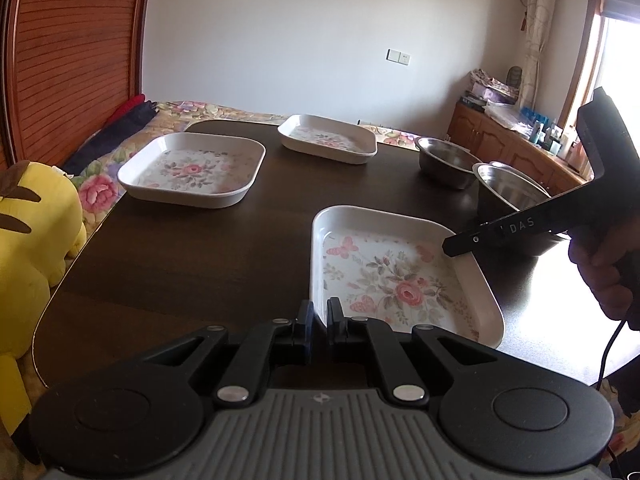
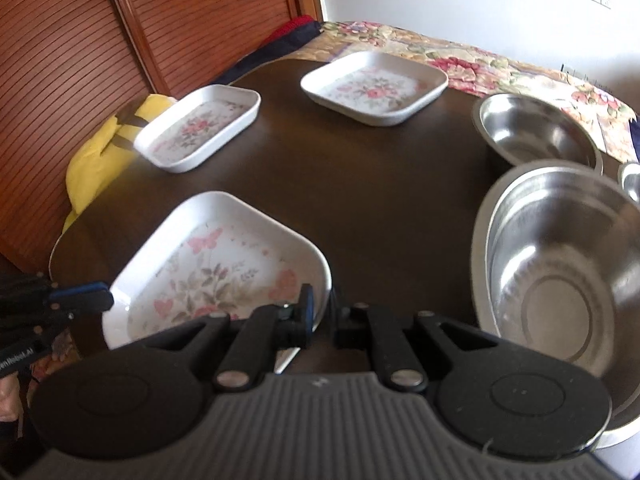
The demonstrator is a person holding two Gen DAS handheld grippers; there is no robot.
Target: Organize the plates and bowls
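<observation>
three plates [image 1: 400, 276] lay unstacked on the worktop [image 1: 180, 264]; the nearest was gripped by both tongs [image 1: 319, 317] [image 2: 323, 305]; bowls [image 2: 560, 280] remained unsorted.

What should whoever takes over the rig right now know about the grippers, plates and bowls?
Left gripper: shut on the near plate, at its near-left corner rim.
Right gripper: shut on the same plate's right rim.
Far-left plate and far plate lie apart on the table. Far bowl and near bowl stand at the right, with a third at the frame edge.
Done: no plates stacked yet.
Left: probably stack the plates, then gather the bowls.
</observation>
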